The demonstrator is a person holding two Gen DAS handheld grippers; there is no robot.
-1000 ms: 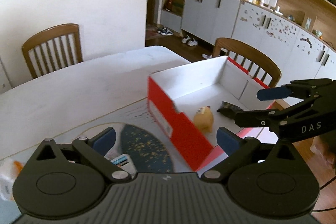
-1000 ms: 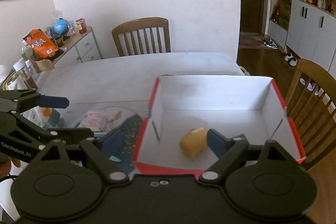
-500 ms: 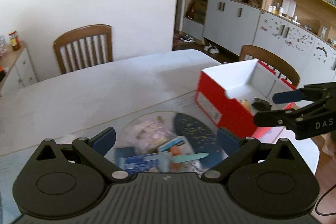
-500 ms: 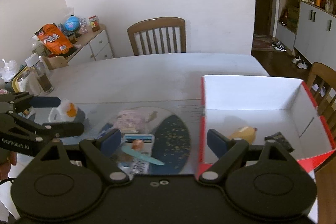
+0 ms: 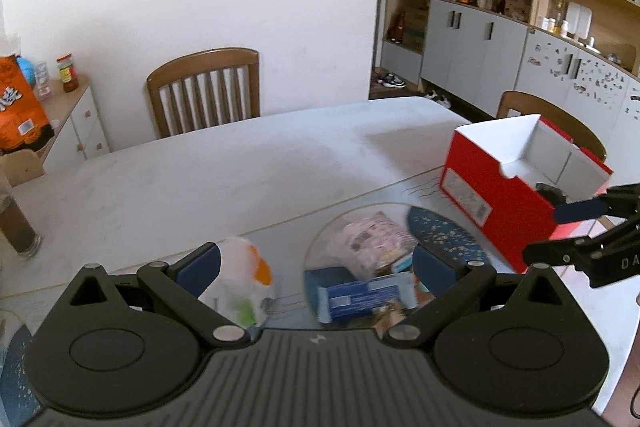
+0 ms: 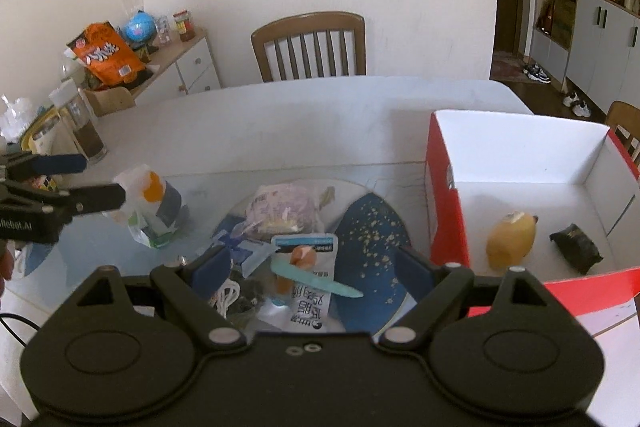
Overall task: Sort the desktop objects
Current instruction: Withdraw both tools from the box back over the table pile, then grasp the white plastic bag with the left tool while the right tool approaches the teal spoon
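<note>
A heap of small things lies on a round glass mat [image 6: 372,227]: a pink snack packet [image 6: 280,207], a white and blue sachet [image 6: 308,291], a teal stick [image 6: 316,277] and a blue box [image 5: 360,301]. To its left lies a white packet with an orange patch [image 6: 152,203]. The red box [image 6: 444,203] on the right holds a yellow lemon-shaped thing [image 6: 510,239] and a black packet [image 6: 576,247]. My right gripper [image 6: 312,267] hangs open over the heap, nothing between its fingers. My left gripper [image 5: 316,267] is open above the white packet [image 5: 240,283] and the heap.
A bottle with dark contents [image 6: 86,131] stands at the table's left. Behind it is a low cabinet with an orange bag [image 6: 106,53]. A wooden chair [image 6: 308,47] sits at the far side, another chair [image 5: 552,123] behind the red box [image 5: 500,195].
Both grippers have swung left, away from the red box and over the heap on the glass mat. The box now sits at the right of both views. Both stay open.
</note>
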